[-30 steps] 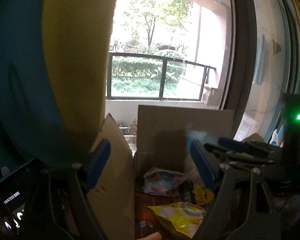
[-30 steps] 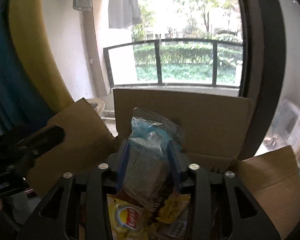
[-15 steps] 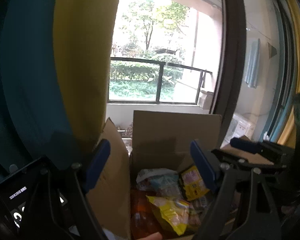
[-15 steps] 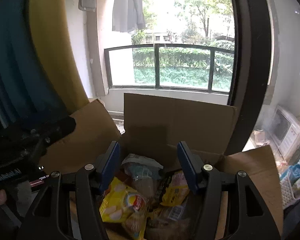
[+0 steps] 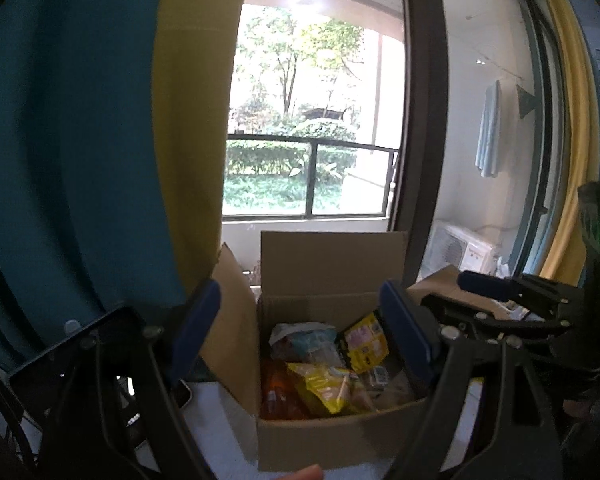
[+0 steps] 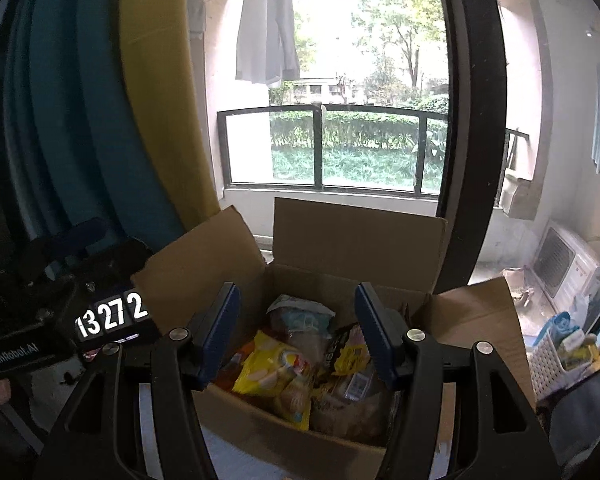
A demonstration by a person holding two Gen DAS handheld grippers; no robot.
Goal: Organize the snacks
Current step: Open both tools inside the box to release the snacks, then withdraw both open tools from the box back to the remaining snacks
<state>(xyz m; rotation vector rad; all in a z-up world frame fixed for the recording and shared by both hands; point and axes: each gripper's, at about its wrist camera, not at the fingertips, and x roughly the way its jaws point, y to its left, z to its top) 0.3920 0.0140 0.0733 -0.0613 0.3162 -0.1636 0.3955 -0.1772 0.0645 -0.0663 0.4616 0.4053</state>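
Observation:
An open cardboard box [image 5: 332, 438] [image 6: 284, 432] stands ahead with its flaps up. It holds several snack bags: a yellow chip bag [image 5: 324, 388] [image 6: 272, 372], a clear pale blue packet [image 5: 304, 338] [image 6: 300, 316], a yellow and black packet [image 5: 364, 342] [image 6: 348, 356] and an orange packet [image 5: 278, 394]. My left gripper [image 5: 300, 320] is open and empty, held back from the box. My right gripper [image 6: 298, 324] is open and empty above the box's near side. The right gripper's body also shows at the right of the left wrist view [image 5: 512, 300].
A blue and yellow curtain [image 6: 100, 120] hangs at the left. A window with a dark railing [image 6: 340, 148] is behind the box. A dark tablet [image 5: 72, 360] and a phone [image 5: 180, 396] lie left of the box. A white basket [image 6: 560, 352] stands at the right.
My right gripper let the clear pale blue packet go into the box, opened and pulled back. Both grippers have drawn away from the box, which now looks smaller.

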